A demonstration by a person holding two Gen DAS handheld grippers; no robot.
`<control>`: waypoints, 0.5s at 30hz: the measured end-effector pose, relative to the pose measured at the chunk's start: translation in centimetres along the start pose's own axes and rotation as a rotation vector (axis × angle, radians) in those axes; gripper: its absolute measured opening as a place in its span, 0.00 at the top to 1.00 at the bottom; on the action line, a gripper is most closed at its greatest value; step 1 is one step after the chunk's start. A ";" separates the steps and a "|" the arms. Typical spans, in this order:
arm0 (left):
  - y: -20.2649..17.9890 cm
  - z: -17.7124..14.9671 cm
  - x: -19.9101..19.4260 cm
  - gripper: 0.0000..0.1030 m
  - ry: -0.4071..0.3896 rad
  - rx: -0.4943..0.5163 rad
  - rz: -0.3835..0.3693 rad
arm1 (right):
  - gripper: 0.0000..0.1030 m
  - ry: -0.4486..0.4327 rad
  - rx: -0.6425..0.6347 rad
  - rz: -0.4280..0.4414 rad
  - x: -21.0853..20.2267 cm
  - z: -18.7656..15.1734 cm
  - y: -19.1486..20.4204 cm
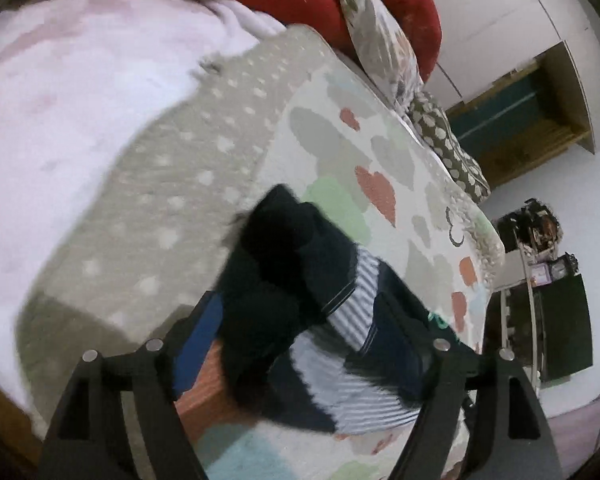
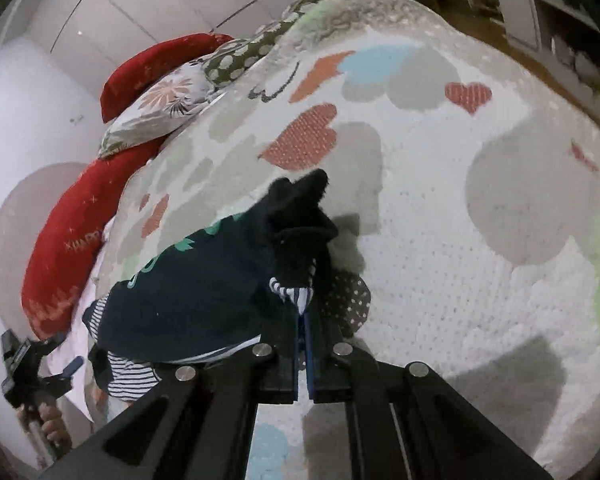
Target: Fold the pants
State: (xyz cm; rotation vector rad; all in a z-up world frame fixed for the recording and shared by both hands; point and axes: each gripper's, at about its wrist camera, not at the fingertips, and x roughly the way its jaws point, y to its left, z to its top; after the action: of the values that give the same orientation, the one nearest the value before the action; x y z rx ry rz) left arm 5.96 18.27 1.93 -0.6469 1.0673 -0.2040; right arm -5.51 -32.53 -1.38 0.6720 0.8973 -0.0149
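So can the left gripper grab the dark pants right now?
Probably yes: the left gripper is open with the pants lying between its fingers, nothing blocking. The right gripper already pinches them.

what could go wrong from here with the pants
The right gripper is shut on only a thin edge of the pants, so the fabric could slip out if pulled. The left gripper is open around the garment, gripping nothing, so that side may sag or bunch. The pants lie close to the edge of the bed and might slide off.
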 end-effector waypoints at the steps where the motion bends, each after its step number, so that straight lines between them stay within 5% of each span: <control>1: -0.5 0.4 0.6 0.25 0.007 0.006 0.008 | 0.97 -0.003 -0.003 0.000 0.1 0.0 0.1; 4: -1.6 1.6 2.7 0.26 0.034 0.013 0.036 | 0.97 -0.013 -0.033 -0.013 0.1 0.1 0.8; 5: -1.8 1.9 3.3 0.42 0.042 0.010 0.056 | 0.97 -0.013 -0.040 -0.016 0.1 0.1 0.9; 6: -2.0 2.2 4.1 0.72 0.059 0.010 0.071 | 0.97 -0.014 -0.044 -0.017 0.1 0.2 1.0; 8: -2.2 2.4 4.7 0.92 0.090 0.023 0.083 | 0.97 -0.012 -0.046 -0.016 0.1 0.2 0.9; 15: -2.2 0.2 0.7 0.92 0.028 0.044 0.045 | 0.97 -0.015 -0.060 0.013 0.1 0.1 0.6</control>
State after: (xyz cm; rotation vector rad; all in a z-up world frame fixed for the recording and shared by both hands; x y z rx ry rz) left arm 6.85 16.27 2.76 -0.5820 1.1001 -0.1976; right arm -5.20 -32.11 -1.02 0.6213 0.8754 0.0178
